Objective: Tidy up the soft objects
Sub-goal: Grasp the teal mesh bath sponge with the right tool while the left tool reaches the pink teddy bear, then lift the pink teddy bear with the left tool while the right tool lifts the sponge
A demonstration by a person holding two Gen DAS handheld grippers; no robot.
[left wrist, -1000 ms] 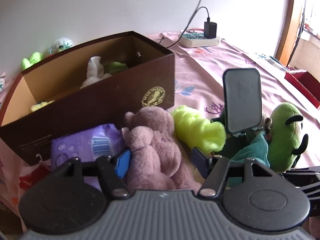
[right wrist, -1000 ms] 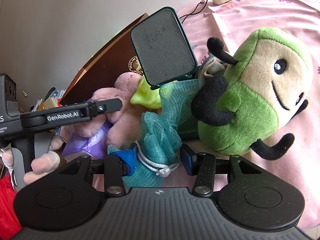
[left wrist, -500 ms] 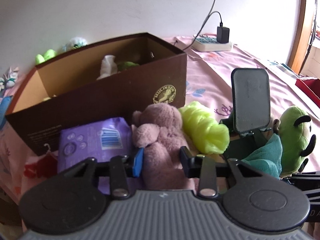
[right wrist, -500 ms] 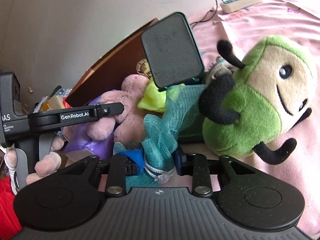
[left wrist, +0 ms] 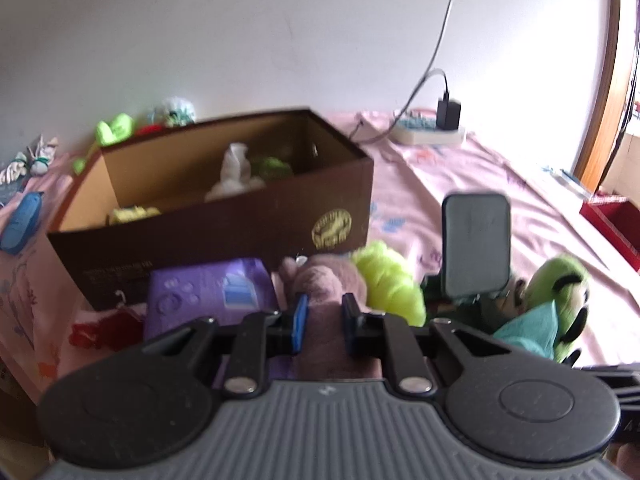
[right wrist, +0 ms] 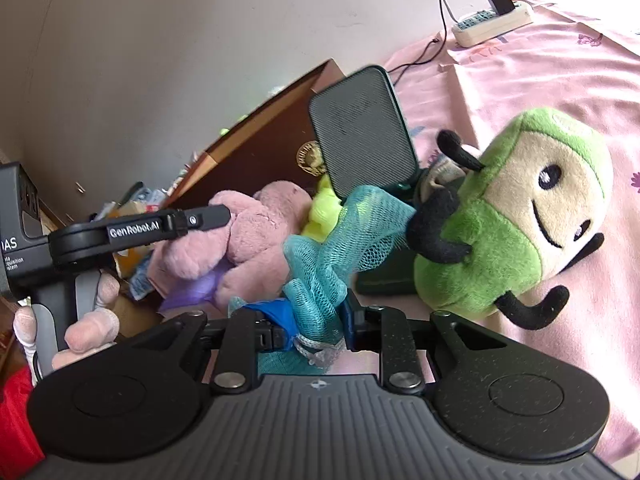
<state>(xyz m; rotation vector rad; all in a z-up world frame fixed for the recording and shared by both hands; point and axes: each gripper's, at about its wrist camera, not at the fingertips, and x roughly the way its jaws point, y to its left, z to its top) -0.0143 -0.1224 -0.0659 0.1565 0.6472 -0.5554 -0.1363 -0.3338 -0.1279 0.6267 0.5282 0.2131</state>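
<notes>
My left gripper (left wrist: pixel 323 320) is shut on the pink plush bear (left wrist: pixel 326 280), which lies in front of the brown open box (left wrist: pixel 224 232). The bear also shows in the right wrist view (right wrist: pixel 256 236). My right gripper (right wrist: pixel 318 320) is shut on the teal mesh bath sponge (right wrist: pixel 340 236) and holds it beside the green plush toy (right wrist: pixel 516 216). A yellow-green fluffy piece (left wrist: pixel 388 280) lies right of the bear. The box holds a white soft toy (left wrist: pixel 236 172) and green soft things.
A dark phone stand (left wrist: pixel 476 240) stands between the fluffy piece and the green plush (left wrist: pixel 564 296). A purple packet (left wrist: pixel 208 296) and a red item (left wrist: pixel 104 328) lie before the box. A power strip (left wrist: pixel 432 132) sits by the wall on the pink cloth (left wrist: pixel 460 176).
Both grippers went from open to shut, the left on the pink bear and the right on the teal sponge. Both have pulled back and up, and the sponge has lifted.
</notes>
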